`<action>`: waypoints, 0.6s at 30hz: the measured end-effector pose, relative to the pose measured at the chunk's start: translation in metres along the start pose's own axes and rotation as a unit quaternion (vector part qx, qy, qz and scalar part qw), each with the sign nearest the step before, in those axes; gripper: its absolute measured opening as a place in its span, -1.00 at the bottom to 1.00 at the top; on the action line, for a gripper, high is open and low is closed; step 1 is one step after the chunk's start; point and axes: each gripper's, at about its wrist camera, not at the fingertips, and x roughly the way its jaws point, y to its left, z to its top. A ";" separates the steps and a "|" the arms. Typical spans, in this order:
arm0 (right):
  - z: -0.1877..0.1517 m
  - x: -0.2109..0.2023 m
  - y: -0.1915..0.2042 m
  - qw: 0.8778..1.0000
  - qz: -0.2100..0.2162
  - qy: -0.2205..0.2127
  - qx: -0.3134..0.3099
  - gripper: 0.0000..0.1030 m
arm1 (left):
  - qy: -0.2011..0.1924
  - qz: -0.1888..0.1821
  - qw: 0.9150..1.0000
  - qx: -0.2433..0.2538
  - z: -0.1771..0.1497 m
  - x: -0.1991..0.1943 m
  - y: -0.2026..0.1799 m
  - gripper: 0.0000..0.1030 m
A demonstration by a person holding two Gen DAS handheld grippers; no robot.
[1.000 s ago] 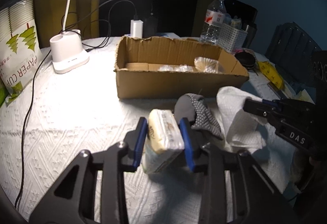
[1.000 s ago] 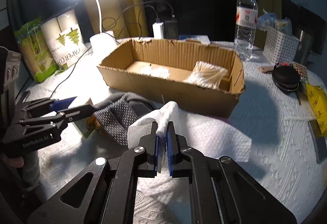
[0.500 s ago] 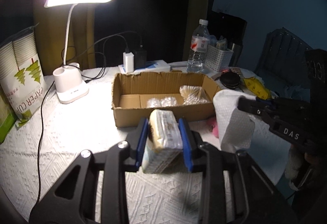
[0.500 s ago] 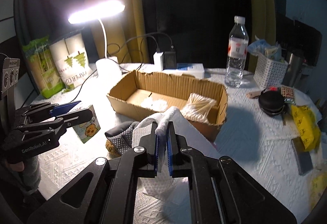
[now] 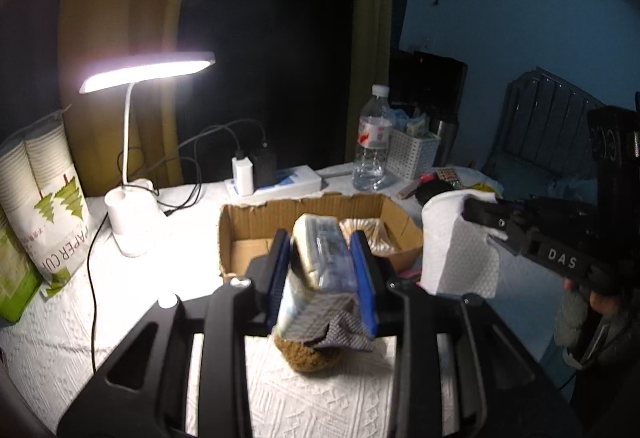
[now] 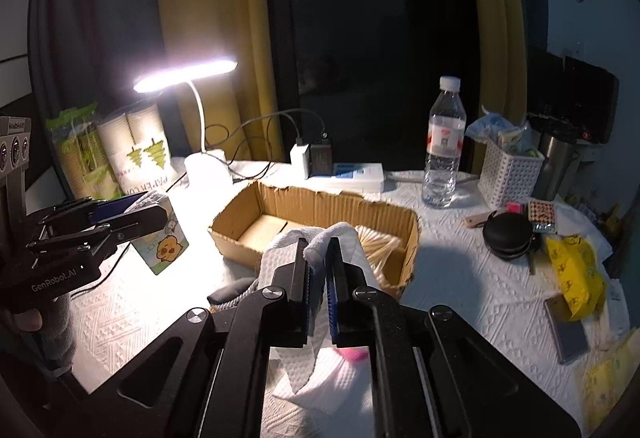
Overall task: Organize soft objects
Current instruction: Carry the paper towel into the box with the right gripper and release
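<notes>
white table cloth (image 6: pixel 460 278) below; cardboard box (image 5: pixel 248 226) lies ahead of both fingers, left gripper (image 5: pixel 323 270) clamped on tissue pack (image 5: pixel 320 258), right gripper (image 6: pixel 317 270) pinching paper towel (image 6: pixel 320 242)

The room is dim. One desk lamp (image 5: pixel 148 72) gives nearly all the light, its head blown out to white glare, as is the counter (image 5: pixel 176 242) beneath it. Beyond this pool everything falls to deep shadow. Both fisheye views bend straight lines and darken at the corners (the nearest parts look soft).
</notes>
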 end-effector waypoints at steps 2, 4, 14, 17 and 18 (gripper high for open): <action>0.006 -0.001 -0.003 1.000 -0.001 -0.005 0.001 -0.85 | -0.006 -0.001 1.000 0.000 0.004 0.001 0.001 -0.38; 0.011 -0.001 -0.006 1.000 -0.002 -0.009 0.002 -0.85 | -0.011 -0.002 1.000 0.000 0.008 0.003 0.003 -0.38; 0.041 0.011 -0.017 1.000 -0.003 -0.028 0.003 -0.85 | -0.026 -0.008 1.000 0.006 0.027 0.019 0.016 -0.38; 0.051 0.017 -0.019 0.999 -0.001 -0.034 0.000 -0.85 | -0.028 -0.009 1.000 0.002 0.031 0.026 0.021 -0.38; 0.053 0.018 -0.019 0.999 0.000 -0.035 -0.001 -0.85 | -0.029 -0.009 1.000 0.001 0.031 0.028 0.023 -0.38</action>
